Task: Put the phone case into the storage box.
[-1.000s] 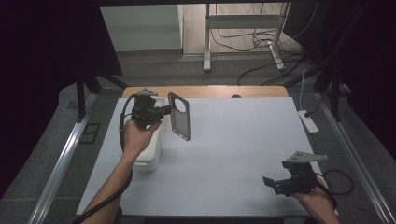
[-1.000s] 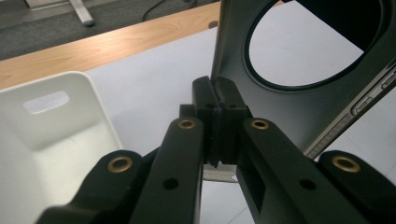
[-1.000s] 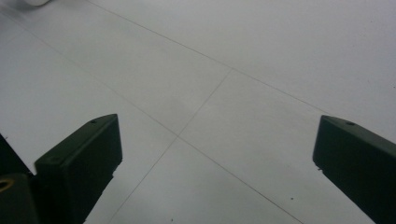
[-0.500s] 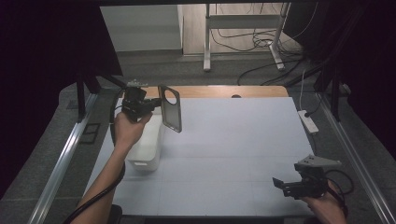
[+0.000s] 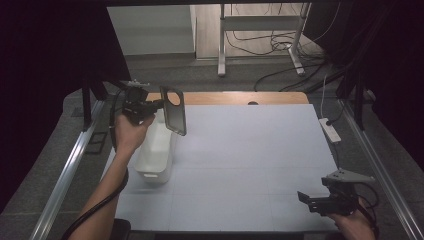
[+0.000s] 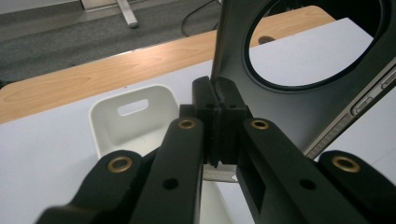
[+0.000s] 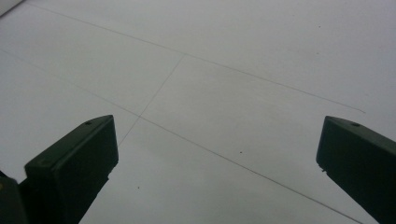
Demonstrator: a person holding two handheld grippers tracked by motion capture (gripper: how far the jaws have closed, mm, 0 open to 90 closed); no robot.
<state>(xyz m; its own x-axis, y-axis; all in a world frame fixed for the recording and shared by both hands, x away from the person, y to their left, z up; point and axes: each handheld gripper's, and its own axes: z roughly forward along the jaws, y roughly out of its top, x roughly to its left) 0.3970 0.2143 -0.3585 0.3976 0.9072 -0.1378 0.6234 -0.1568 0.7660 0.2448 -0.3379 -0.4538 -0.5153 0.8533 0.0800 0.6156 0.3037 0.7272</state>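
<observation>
- Nearest, at about five o'clock of the high view: right gripper (image 5: 312, 200), black, two-jawed, with a grey three-cornered plate on top, held low over the pale grey table top (image 5: 250, 160) by the right hand (image 5: 357, 227).
- Jaws of that gripper spread wide in the right gripper view, nothing between them, bare table surface with thin seam lines under them.
- Farther in, at about nine o'clock: white rectangular plastic bin (image 5: 156, 152), open-topped, standing on the table near its left edge, left forearm passing beside it.
- Same bin in the left gripper view (image 6: 133, 121), lying below and behind the jaws, a slot handle in its far wall.
- Above the bin's far end, at about ten o'clock: left gripper (image 5: 156, 105), black, raised off the table in the left hand (image 5: 129, 134), cable trailing back along the arm.
- Jaws pressed together on the lower edge of a dark grey flat phone case with a large round camera cut-out (image 5: 174, 110).
- Case held upright in the air, clear of bin and table, cut-out at the top, side buttons visible at the right in the left gripper view (image 6: 299, 93).
- Farthest, at twelve o'clock: wooden table edge strip (image 5: 240, 97), then grey floor with loose cables (image 5: 280, 75).
- At about three o'clock, off the table's right edge: white power strip (image 5: 331, 129).
</observation>
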